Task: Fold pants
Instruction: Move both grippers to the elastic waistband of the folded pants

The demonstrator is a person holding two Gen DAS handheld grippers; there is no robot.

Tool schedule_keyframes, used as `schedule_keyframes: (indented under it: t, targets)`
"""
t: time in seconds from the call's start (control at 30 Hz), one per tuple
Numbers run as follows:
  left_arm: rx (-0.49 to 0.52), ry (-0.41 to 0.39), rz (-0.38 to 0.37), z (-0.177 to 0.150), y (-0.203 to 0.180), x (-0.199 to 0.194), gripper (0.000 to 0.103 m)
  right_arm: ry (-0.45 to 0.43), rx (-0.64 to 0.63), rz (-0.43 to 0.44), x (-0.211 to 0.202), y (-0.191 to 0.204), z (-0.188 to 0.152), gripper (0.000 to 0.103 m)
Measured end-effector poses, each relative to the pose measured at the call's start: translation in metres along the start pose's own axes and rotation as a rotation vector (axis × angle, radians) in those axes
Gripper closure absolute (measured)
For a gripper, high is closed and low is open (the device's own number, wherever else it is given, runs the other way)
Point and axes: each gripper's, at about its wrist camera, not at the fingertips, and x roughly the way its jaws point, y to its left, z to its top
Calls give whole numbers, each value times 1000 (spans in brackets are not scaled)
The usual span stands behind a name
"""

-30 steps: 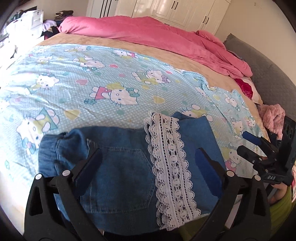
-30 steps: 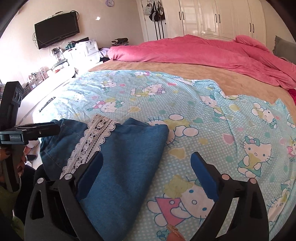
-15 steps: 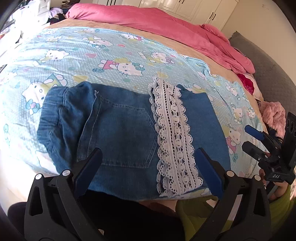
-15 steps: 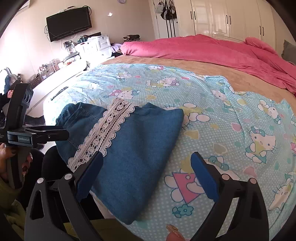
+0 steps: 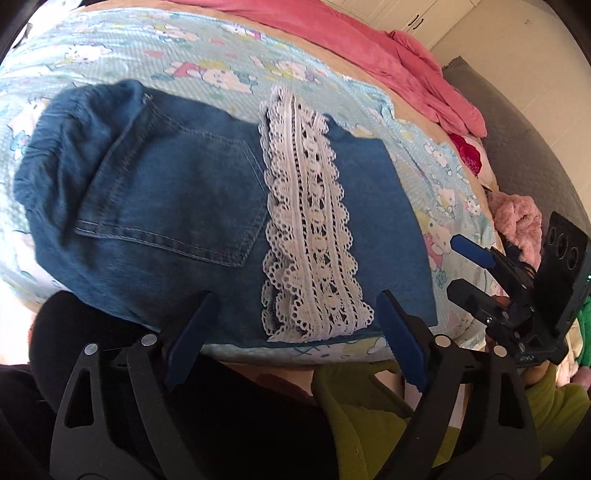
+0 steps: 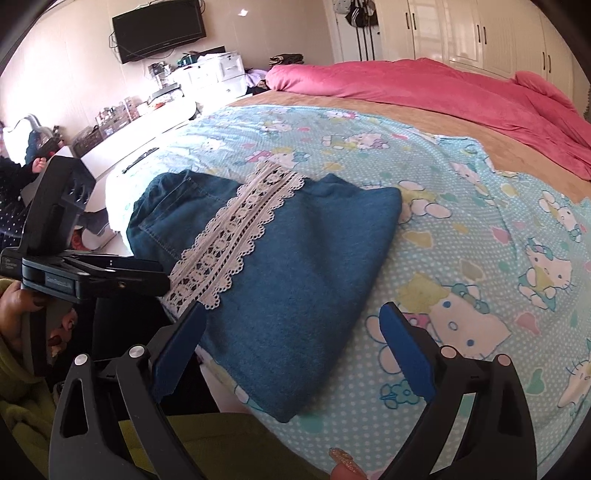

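Note:
The blue denim pants [image 5: 177,206] lie folded into a compact rectangle at the near edge of the bed, with a white lace band [image 5: 310,236] across them; they also show in the right wrist view [image 6: 295,258]. My left gripper [image 5: 295,332] is open and empty, held off the bed's near edge in front of the pants. My right gripper [image 6: 291,343] is open and empty, just off the pants' near right corner. The right gripper also shows in the left wrist view [image 5: 461,266], and the left gripper in the right wrist view [image 6: 140,277].
The bed has a light-blue cartoon-cat sheet [image 6: 461,221] and a pink duvet [image 6: 424,85] bunched at the far side. A pink fluffy item [image 5: 517,218] lies at the right bed edge. A white dresser [image 6: 207,74] and wall TV [image 6: 159,29] stand beyond.
Both grippers have pulled back toward the person and away from the bed. The folded pants lie still on the sheet.

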Motion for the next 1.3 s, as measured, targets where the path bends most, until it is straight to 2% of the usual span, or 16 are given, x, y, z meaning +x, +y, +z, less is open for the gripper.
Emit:
schedule_keyframes:
  t: [0.07, 0.1, 0.13, 0.2, 0.23, 0.33, 0.47, 0.57, 0.7, 0.87, 0.93, 1.07, 1.13, 1.27, 1.3]
  targets:
    - [0, 10, -16, -1, -4, 6, 27, 15, -12, 9, 6, 3, -2, 13]
    - [4, 16, -16, -1, -6, 11, 41, 26, -19, 16, 9, 5, -3, 13]
    - [5, 24, -20, -1, -7, 14, 60, 32, -27, 21, 12, 7, -4, 13]
    - [23, 36, -11, -2, -10, 22, 68, 40, -40, 22, 15, 12, -5, 13]
    - [26, 34, -6, -2, -8, 23, 77, 47, -45, 25, 18, 13, -6, 13]
    - [-2, 29, -23, -2, 2, 13, 92, 57, -54, 32, 20, 19, -5, 15]
    - [23, 4, 22, -5, 2, -3, 92, 26, -104, 66, 16, 34, 1, 16]
    - [79, 20, 66, -5, -5, 3, 91, 51, -126, 56, 27, 39, 2, 18]
    - [108, 34, 96, -6, -10, 8, 80, 156, -132, -6, 50, 30, -10, 25]
    - [129, 25, 117, -4, -13, 5, 70, 143, -141, -15, 45, 33, -13, 25]
    - [139, 7, 126, -2, -17, 1, 61, 127, -116, -9, 37, 31, -8, 24]
    - [139, -31, 141, -1, -17, -11, 51, 96, -109, -31, 24, 29, -1, 24]
    - [135, -38, 146, 0, -16, -13, 43, 89, -105, -44, 21, 28, 1, 23]
    - [132, -62, 163, 1, -16, -21, 37, 75, -94, -56, 15, 25, 4, 19]
    - [132, -68, 169, 1, -18, -23, 31, 70, -94, -56, 14, 25, 5, 19]
